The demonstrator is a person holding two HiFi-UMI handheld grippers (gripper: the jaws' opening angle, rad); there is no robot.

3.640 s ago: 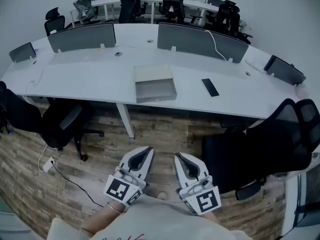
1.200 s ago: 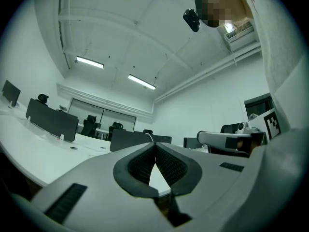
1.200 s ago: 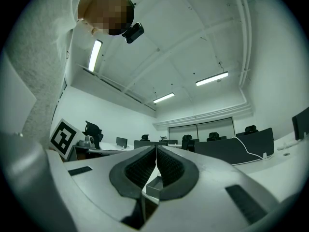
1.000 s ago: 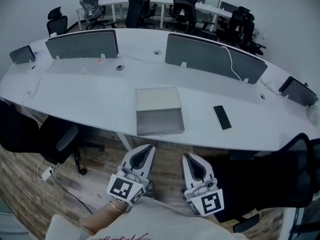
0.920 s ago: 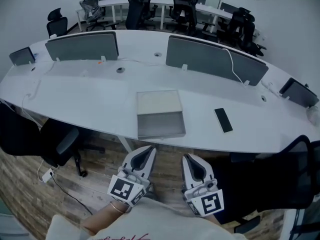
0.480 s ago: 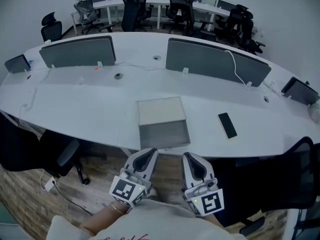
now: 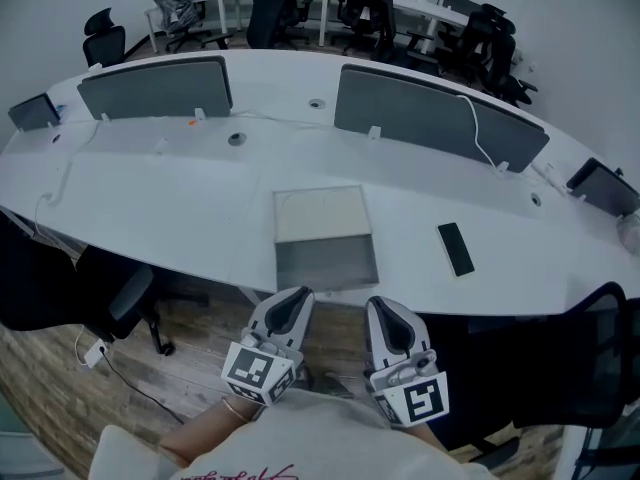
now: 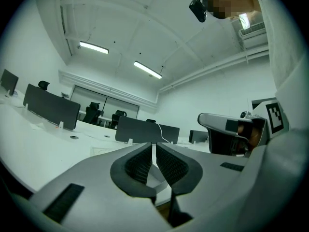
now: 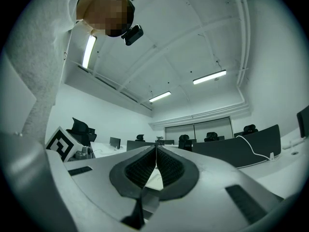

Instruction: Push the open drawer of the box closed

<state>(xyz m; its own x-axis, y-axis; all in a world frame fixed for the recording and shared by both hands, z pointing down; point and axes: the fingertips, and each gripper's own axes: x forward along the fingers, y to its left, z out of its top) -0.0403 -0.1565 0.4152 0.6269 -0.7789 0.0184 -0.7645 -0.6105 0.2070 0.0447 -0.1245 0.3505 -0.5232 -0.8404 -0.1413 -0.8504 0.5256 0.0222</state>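
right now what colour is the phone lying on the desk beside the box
Black. The phone shows best in the head view.

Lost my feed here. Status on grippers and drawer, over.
Left gripper shut, empty; right gripper shut, empty. Drawer open, untouched, front toward both grippers. Phone lies right of box, not in the way.

desk (image 7: 180,198): white, curved | on it: box (image 7: 320,213) w/ open drawer (image 7: 326,265), phone (image 7: 456,249), gray dividers (image 7: 155,88)
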